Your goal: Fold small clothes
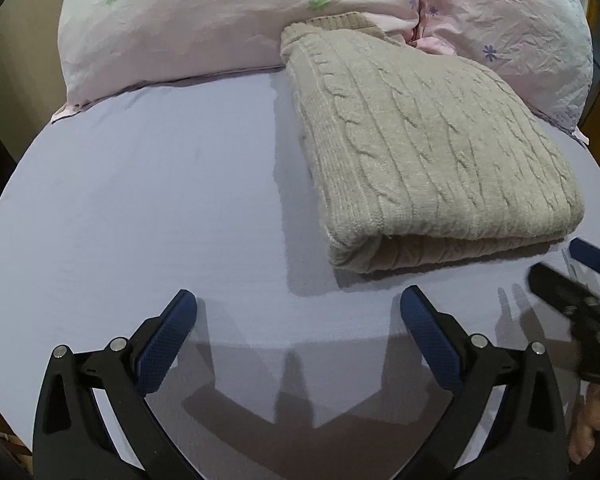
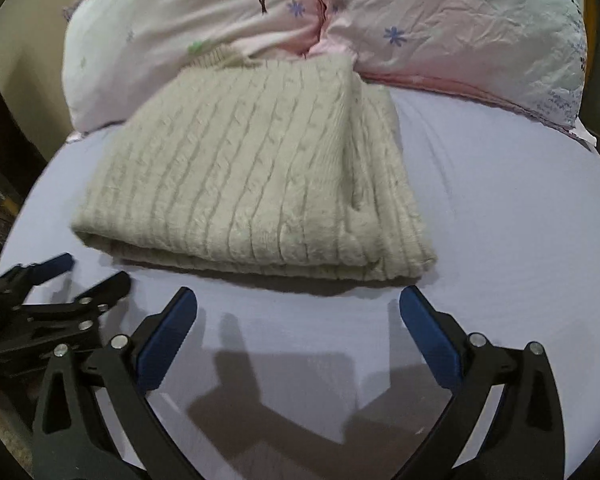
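A beige cable-knit sweater [image 1: 420, 152] lies folded into a thick rectangle on the lilac bed sheet [image 1: 140, 200], its far end against the pillows. It also shows in the right wrist view [image 2: 252, 176]. My left gripper [image 1: 298, 306] is open and empty, hovering over bare sheet just short of the sweater's near left corner. My right gripper [image 2: 298, 306] is open and empty, just in front of the sweater's near folded edge. Each gripper shows at the edge of the other's view: the right one [image 1: 568, 268] and the left one [image 2: 88, 270].
Two pink floral pillows [image 1: 220, 28] [image 2: 460, 32] lie along the head of the bed behind the sweater. The sheet [image 2: 520, 220] spreads to the left and right of the sweater. The bed's edges drop off at both sides.
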Available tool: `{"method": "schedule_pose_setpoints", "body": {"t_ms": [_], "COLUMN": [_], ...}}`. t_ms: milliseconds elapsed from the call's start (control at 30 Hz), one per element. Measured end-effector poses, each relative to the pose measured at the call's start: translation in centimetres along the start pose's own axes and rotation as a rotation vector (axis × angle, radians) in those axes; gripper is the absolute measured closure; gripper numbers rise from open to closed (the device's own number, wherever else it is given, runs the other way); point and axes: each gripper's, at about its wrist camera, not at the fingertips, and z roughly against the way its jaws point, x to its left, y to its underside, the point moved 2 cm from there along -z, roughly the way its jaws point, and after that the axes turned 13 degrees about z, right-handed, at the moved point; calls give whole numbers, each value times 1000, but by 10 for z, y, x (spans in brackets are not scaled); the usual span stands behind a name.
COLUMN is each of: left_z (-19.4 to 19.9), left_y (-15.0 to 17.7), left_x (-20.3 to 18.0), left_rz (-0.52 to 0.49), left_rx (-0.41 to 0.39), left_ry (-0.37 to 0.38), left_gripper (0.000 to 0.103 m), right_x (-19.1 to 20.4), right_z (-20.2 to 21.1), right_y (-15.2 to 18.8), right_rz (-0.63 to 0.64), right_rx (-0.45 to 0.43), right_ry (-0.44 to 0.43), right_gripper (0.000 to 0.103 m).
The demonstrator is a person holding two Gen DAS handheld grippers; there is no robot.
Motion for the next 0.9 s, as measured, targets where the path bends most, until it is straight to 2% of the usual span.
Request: {"method": "schedule_pose_setpoints", "body": {"t_ms": [133, 367, 900], "left_z": [1, 1, 1], "left_y": [3, 2, 2], "left_x": [0, 1, 1], "left_rz": [-2, -2, -1], "left_rx": [-49, -49, -49], "left_ry": [10, 11, 10], "left_gripper": [1, 1, 1], "right_x": [11, 16, 13], "right_z": [-4, 0, -2], "right_y": [6, 17, 14], "right_rz": [56, 34, 36], "right_rx": [8, 0, -1], "right_ry": [98, 113, 113], "right_gripper": [2, 2, 2]}}
